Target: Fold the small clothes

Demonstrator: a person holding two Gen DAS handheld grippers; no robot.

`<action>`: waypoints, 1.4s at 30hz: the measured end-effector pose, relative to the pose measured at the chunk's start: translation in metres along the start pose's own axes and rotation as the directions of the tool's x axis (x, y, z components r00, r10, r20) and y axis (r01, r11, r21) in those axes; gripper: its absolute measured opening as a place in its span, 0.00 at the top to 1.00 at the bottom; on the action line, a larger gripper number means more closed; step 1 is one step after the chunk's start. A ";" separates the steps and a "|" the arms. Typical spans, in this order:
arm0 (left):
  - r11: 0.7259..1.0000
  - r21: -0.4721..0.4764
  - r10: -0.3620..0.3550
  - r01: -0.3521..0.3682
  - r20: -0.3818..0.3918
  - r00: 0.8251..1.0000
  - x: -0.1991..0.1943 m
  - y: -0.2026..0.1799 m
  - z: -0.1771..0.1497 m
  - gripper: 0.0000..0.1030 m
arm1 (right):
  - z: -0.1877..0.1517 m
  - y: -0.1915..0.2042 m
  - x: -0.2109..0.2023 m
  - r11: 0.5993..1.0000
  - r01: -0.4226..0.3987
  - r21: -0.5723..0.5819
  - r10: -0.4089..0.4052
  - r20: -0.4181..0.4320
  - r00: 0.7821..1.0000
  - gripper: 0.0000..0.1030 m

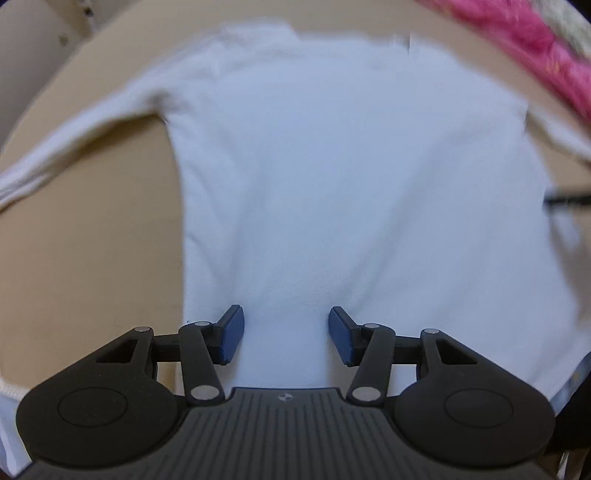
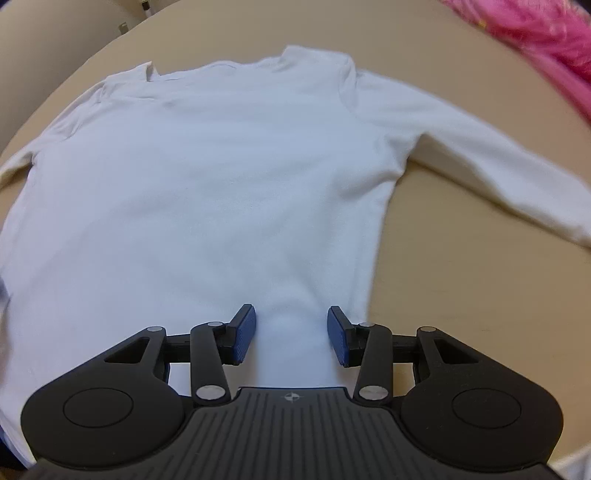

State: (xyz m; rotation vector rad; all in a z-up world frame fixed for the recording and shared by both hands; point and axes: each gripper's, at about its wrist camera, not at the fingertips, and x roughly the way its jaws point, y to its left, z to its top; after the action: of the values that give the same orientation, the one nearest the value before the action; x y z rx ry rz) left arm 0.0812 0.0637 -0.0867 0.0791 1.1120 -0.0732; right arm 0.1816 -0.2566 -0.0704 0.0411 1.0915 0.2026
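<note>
A white long-sleeved shirt [image 2: 207,192] is lying flat on a tan table [image 2: 480,295], spreading ahead of both claws. The left gripper [image 1: 286,334] is hovering released over the hem, bare table lying open to its left. The right gripper [image 2: 291,334] is gaping too, the shirt's side edge just right of it, a pink cloth [image 2: 535,33] far ahead-right.

One white long-sleeved shirt [image 2: 207,192] with two sleeves lies on one beige table [image 2: 480,295], beside one pink cloth [image 2: 546,33], under two grippers.
</note>
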 end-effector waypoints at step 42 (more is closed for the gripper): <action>0.905 -0.419 -0.049 0.070 0.063 0.997 -0.095 0.085 -0.125 0.82 | -0.145 -0.053 -0.059 0.917 -0.093 0.387 0.108 -0.019 0.994 0.69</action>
State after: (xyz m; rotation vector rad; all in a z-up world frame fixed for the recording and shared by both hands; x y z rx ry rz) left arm -0.0636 0.1630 -0.0538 -0.3439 1.0578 0.1118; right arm 0.0349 -0.3288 -0.0928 0.4505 1.1574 0.0773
